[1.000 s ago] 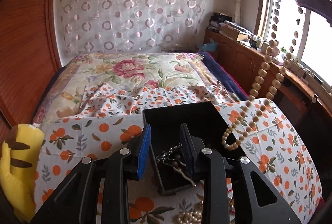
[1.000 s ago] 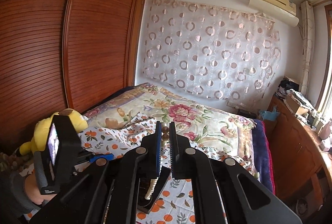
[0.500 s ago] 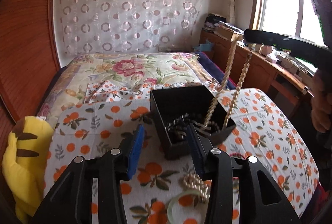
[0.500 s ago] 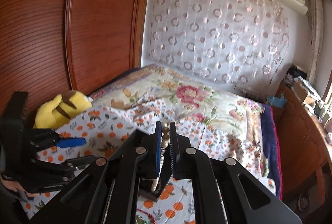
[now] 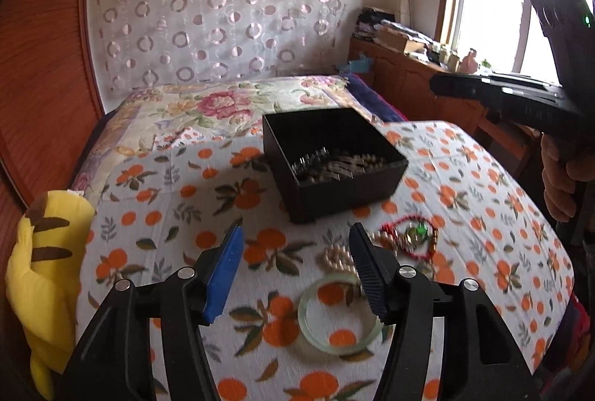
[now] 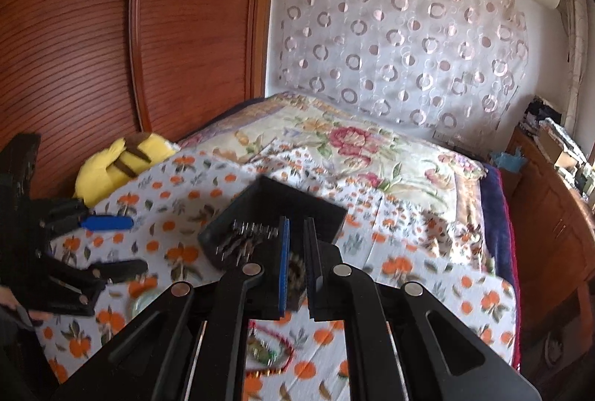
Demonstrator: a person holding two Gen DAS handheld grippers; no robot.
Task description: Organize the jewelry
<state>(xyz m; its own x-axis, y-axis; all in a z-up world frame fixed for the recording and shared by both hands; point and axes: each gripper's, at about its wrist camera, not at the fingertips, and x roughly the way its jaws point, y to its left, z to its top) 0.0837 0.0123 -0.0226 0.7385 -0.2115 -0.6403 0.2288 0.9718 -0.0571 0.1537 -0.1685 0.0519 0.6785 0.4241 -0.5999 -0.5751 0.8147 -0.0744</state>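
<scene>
Jewelry (image 5: 336,164) in black box (image 5: 372,185) — blurred, pieces indistinct.

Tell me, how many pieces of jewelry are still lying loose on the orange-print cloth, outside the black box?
3: a pale green bangle nearest the camera, a pearl strand just beyond it, partly behind the left gripper finger, and a red beaded bracelet to the right. More may be hidden behind the grippers.

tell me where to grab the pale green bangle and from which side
Grip the green bangle across its rim at the bare near-left arc, coming straight down with the open left tongs. It lies flat on the cloth, and the pearl strand crowds its far edge, so a side approach looks poor.
</scene>
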